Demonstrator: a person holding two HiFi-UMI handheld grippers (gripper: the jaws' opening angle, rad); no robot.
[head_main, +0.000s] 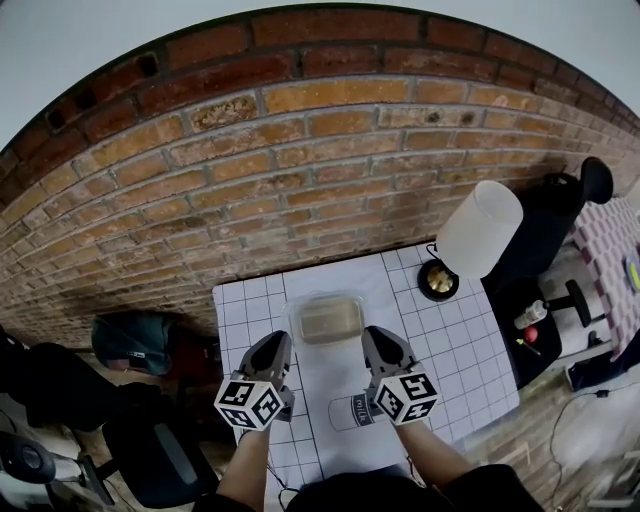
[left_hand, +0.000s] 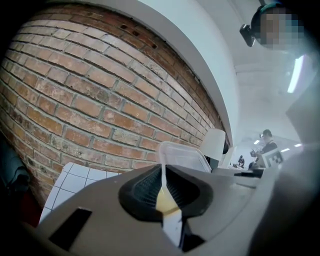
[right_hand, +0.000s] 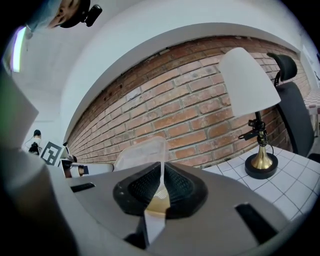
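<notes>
The person stands at a white counter (head_main: 470, 350) marked in squares, which is pushed up against a brick wall (head_main: 300, 160). Each hand holds a gripper, and both grip one clear plastic container (head_main: 325, 320). It sits straight ahead at twelve o'clock, over the plain white strip down the middle of the counter. There is something pale brown inside it.

The left gripper (head_main: 274, 347) has the container's nine o'clock side. Its own view shows the black pads pressed together on the thin clear rim (left_hand: 163, 172), with the body of the container (left_hand: 184, 156) rising just beyond. The right gripper (head_main: 379, 342) has the three o'clock side in the same way, its pads (right_hand: 150, 186) pinching the rim so that the container (right_hand: 141, 154) stands up just past them. I cannot tell whether the container rests on the counter or hangs just above it.

At six o'clock from the container, near the person, a white cup (head_main: 346, 412) lies on its side, partly hidden by the right gripper's marker cube. A lamp (head_main: 478, 230) with a white shade stands at two o'clock, well apart from the container. A black chair (head_main: 545, 225) is behind it, off the counter's edge. A dark bag (head_main: 135, 342) lies on the floor at nine o'clock.
</notes>
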